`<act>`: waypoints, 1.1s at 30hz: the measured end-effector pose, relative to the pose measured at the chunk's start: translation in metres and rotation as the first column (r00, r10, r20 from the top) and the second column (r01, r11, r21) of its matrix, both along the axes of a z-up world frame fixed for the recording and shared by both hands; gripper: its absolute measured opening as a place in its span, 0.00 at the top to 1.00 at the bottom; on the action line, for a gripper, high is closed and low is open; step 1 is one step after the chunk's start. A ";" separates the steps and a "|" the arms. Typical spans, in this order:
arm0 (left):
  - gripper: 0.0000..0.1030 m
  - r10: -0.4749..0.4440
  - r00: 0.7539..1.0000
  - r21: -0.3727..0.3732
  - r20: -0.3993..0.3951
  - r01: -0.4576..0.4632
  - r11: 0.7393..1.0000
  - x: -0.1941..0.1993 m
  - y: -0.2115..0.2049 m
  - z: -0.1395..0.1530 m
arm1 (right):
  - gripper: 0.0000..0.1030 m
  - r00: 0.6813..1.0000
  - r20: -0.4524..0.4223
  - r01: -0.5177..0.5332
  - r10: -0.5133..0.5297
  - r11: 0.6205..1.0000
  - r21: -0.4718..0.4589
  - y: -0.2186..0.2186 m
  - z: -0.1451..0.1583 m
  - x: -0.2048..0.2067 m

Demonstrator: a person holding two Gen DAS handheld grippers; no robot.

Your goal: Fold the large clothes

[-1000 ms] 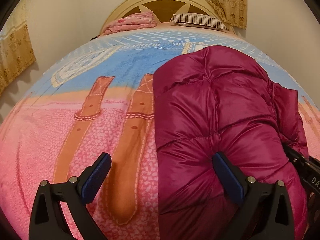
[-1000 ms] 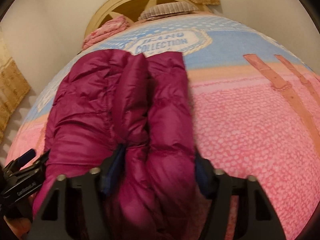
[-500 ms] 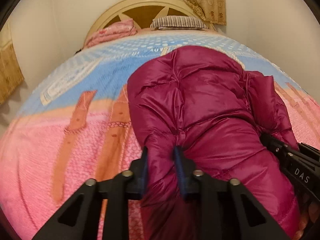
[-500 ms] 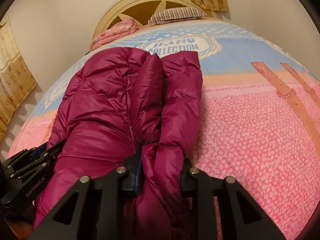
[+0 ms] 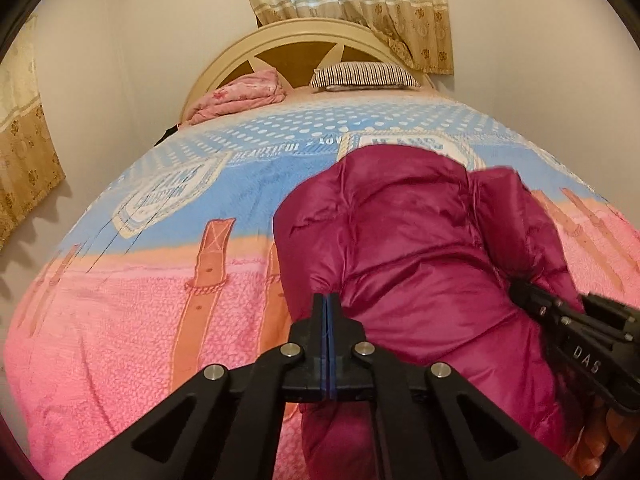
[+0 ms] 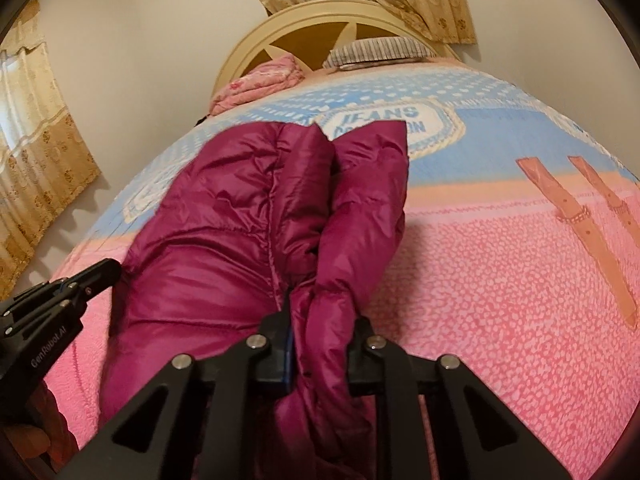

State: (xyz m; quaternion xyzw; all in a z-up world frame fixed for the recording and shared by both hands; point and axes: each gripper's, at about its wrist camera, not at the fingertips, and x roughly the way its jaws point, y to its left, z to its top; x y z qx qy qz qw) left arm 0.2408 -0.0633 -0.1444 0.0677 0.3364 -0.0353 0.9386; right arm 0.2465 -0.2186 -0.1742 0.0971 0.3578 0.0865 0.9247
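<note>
A magenta puffer jacket [image 5: 400, 248] lies folded lengthwise on the bed, also in the right wrist view [image 6: 224, 232]. My left gripper [image 5: 327, 304] is shut at the jacket's near left edge; its blue pads meet with almost no cloth showing between them. My right gripper [image 6: 320, 320] is shut on a thick bunch of the jacket's near right edge. Each gripper shows in the other's view, the right one [image 5: 576, 332] and the left one [image 6: 56, 296], one at each near corner.
The bed has a pink and blue printed blanket [image 5: 120, 320]. A folded pink quilt [image 5: 240, 96] and a striped pillow [image 5: 364, 76] lie by the curved headboard [image 5: 312, 36]. Curtains hang behind [image 5: 352, 8] and at the left [image 6: 36, 152].
Both grippers closed from wide open onto the jacket's near edge. Both then lifted, so the bed looks farther below and the near end of the jacket rises.
</note>
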 end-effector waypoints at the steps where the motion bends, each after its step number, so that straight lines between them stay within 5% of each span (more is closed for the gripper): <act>1: 1.00 0.001 1.000 0.000 -0.003 -0.001 1.000 -0.001 0.002 -0.001 | 0.82 1.000 0.004 -0.005 0.005 1.000 -0.003 0.002 0.001 -0.002; 7: 0.99 0.049 0.998 0.005 -0.035 -0.049 0.999 0.009 0.011 -0.019 | 0.77 0.999 -0.040 -0.007 0.006 1.000 -0.030 0.004 -0.007 0.008; 11: 0.99 0.061 0.988 -0.036 -0.142 -0.066 0.997 0.025 0.015 -0.043 | 0.39 0.996 -0.069 0.046 -0.048 0.999 -0.026 -0.007 -0.015 0.014; 20: 0.96 0.050 0.983 -0.253 -0.174 -0.094 0.963 0.030 0.037 -0.045 | 0.37 0.996 -0.081 0.026 -0.029 0.999 -0.041 -0.009 -0.026 0.020; 21: 0.85 0.049 0.985 -0.273 -0.167 -0.094 0.957 0.028 0.039 -0.040 | 0.35 0.996 -0.080 0.026 -0.029 0.999 -0.041 -0.010 -0.027 0.020; 22: 0.48 0.054 0.988 -0.283 -0.145 -0.094 0.955 0.024 0.040 -0.033 | 0.35 0.996 -0.079 0.026 -0.029 0.999 -0.037 -0.010 -0.028 0.020; 24: 0.01 0.084 0.990 -0.261 -0.109 -0.110 0.959 0.019 0.038 -0.023 | 0.34 0.996 -0.084 0.026 -0.027 0.999 -0.020 -0.014 -0.031 0.023; 33: 0.01 0.112 0.971 -0.259 -0.211 -0.167 0.951 0.036 0.039 -0.058 | 0.34 0.995 -0.096 0.019 -0.021 0.999 -0.027 -0.013 -0.037 0.025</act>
